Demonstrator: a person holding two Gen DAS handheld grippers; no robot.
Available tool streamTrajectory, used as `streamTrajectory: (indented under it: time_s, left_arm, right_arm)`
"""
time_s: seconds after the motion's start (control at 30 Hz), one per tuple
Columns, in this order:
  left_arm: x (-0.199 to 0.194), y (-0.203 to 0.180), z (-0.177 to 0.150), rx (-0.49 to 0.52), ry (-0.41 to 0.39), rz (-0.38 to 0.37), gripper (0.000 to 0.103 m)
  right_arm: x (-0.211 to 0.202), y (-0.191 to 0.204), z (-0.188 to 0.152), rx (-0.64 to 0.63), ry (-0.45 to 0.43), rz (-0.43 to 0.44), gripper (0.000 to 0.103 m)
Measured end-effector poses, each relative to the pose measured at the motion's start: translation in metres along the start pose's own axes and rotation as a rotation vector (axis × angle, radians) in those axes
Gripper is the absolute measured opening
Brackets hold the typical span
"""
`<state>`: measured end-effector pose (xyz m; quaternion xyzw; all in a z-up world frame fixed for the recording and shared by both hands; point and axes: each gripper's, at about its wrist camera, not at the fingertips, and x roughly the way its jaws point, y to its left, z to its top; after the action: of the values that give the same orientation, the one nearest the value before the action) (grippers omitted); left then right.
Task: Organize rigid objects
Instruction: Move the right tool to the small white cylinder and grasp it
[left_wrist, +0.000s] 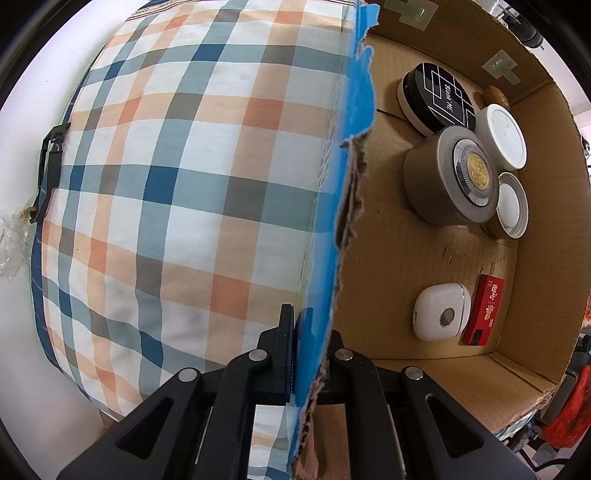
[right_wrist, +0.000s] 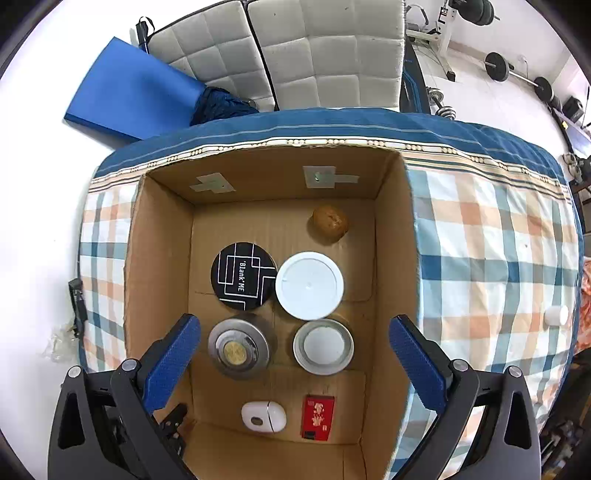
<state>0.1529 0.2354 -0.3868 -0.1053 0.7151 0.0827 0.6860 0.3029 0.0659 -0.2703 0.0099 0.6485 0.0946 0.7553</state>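
The left tool (left_wrist: 310, 354) is pressed together on the blue-taped wall of the cardboard box (left_wrist: 436, 254), pinching its torn top edge from above. The right tool (right_wrist: 295, 354) hangs over the open box with its blue-padded fingers (right_wrist: 173, 354) spread wide and nothing between them. The box sits on a checked bedspread (right_wrist: 491, 251) in blue, orange and white. On the box floor, in the right wrist view, a brown roundish object (right_wrist: 330, 223) lies far, toward the right. Nearer, a black round tin (right_wrist: 244, 276) with white line markings sits on the left, touching or just beside a white round lid (right_wrist: 309, 285) on its right. Nearer still, a grey round tin (right_wrist: 238, 346) with a gold centre sits on the left, and a silver-rimmed tin with a white top (right_wrist: 323, 346) on the right, a gap between them. Nearest, a white rounded case (right_wrist: 263, 416) lies left of a small red box (right_wrist: 317, 417). Outside the box, a small white container (right_wrist: 556, 316) rests on the bedspread well to the right. Beyond the far edge of the bed are a blue mat (right_wrist: 129, 92) on the floor and a grey quilted seat (right_wrist: 321, 55).
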Motion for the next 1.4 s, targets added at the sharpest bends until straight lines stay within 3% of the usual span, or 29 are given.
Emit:
streamTrajectory:
  time_s: [0.17,0.3,0.53,0.67,0.8,0.87,1.03,1.1,1.17,1.4]
  left_arm:
    - [-0.001,0.0,0.0,0.0,-0.001,0.003,0.005]
    - [-0.001,0.0,0.0,-0.008,-0.002,0.001,0.005]
    - [-0.001,0.004,-0.001,-0.021,-0.007,-0.001,0.005]
    - [-0.001,0.007,-0.002,-0.032,-0.012,-0.004,0.005]
    - [-0.003,0.01,-0.002,-0.041,-0.016,-0.007,0.005]
    - [-0.003,0.012,-0.003,-0.045,-0.019,-0.01,0.005]
    - [-0.003,0.018,-0.005,-0.058,-0.023,-0.016,0.005]
    - [-0.002,0.02,-0.007,-0.06,-0.025,-0.018,0.005]
    - [-0.002,0.022,-0.008,-0.059,-0.027,-0.02,0.005]
    - [-0.001,0.021,-0.01,-0.051,-0.029,-0.017,0.005]
  right_arm:
    - [-0.016,-0.031,-0.004,0.065,-0.035,0.012,0.103]
    - [-0.032,-0.083,-0.008,0.187,-0.117,0.02,0.103]
    - [-0.023,-0.232,-0.028,0.61,-0.214,-0.014,0.103]
    - [-0.007,-0.315,-0.051,0.848,-0.282,-0.112,0.103]
    - [0.011,-0.362,-0.064,0.932,-0.33,-0.253,0.099]
    - [0.024,-0.376,-0.066,0.935,-0.319,-0.313,0.084]
    - [0.062,-0.397,-0.067,0.971,-0.229,-0.35,0.065]
    - [0.065,-0.397,-0.068,0.962,-0.245,-0.372,0.059]
    - [0.063,-0.393,-0.065,0.923,-0.265,-0.394,0.035]
    - [0.05,-0.364,-0.064,0.808,-0.285,-0.354,0.035]
